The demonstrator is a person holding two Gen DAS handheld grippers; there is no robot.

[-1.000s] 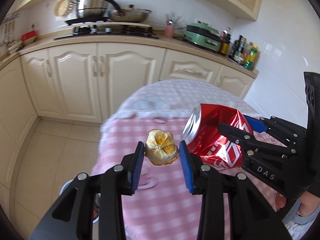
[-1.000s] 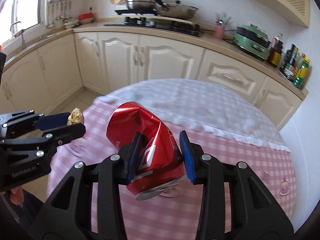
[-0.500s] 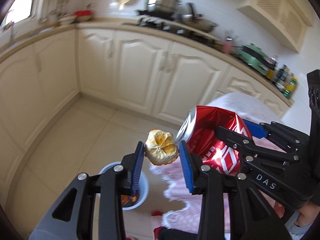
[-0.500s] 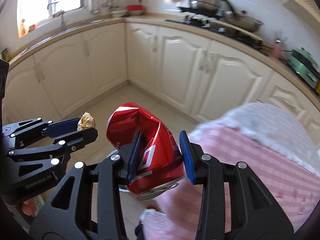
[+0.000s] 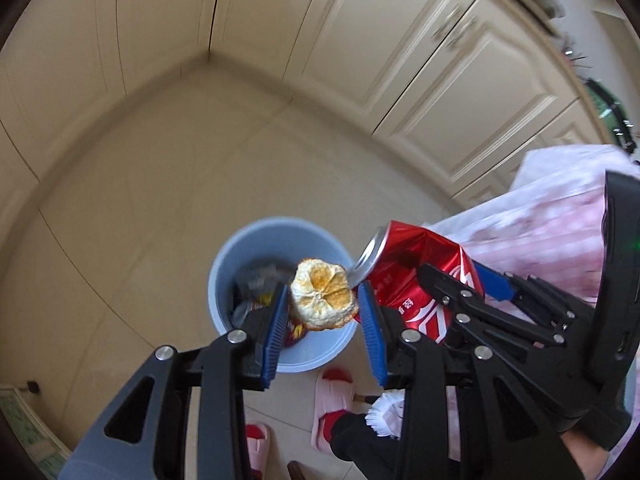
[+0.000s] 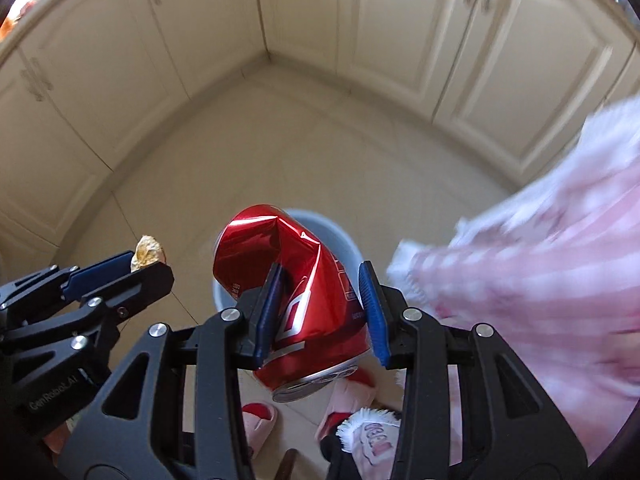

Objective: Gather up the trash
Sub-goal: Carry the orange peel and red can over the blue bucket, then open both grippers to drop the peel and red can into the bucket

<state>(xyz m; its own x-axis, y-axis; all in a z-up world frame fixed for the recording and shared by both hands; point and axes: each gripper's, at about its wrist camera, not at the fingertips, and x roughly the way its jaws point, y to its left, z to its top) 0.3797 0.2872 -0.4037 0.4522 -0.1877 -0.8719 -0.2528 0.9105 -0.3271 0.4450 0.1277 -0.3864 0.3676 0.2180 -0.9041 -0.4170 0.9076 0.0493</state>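
**A:** ok so what changed from half a second back? Both cameras used to face the cabinets and stove, now they tip down at the floor, and the blue bin (image 5: 224,280) sits right under the grippers instead of low in the corner.

**B:** yep. Grips look the same as before though. Left gripper (image 5: 323,305) is clamped on the peel (image 5: 322,296), blue pads on either side of it, held over the bin's opening. Right gripper (image 6: 320,304) is clamped on the can (image 6: 296,280), also over the bin (image 6: 344,240), just right of the peel.

**A:** counts, near to far: two grippers, one peel, one crushed red can, two pink slippers (image 5: 334,400) on the floor just this side of the bin, one bin with some wrappers already in it.

**B:** then the pink checked tablecloth (image 6: 540,272) hanging on the right, cream cabinets (image 6: 400,20) behind.

**A:** any text? I read "GenRobot.AI" on the left gripper body in the right view. The can has white lettering but it's too warped to read.

**B:** same here.
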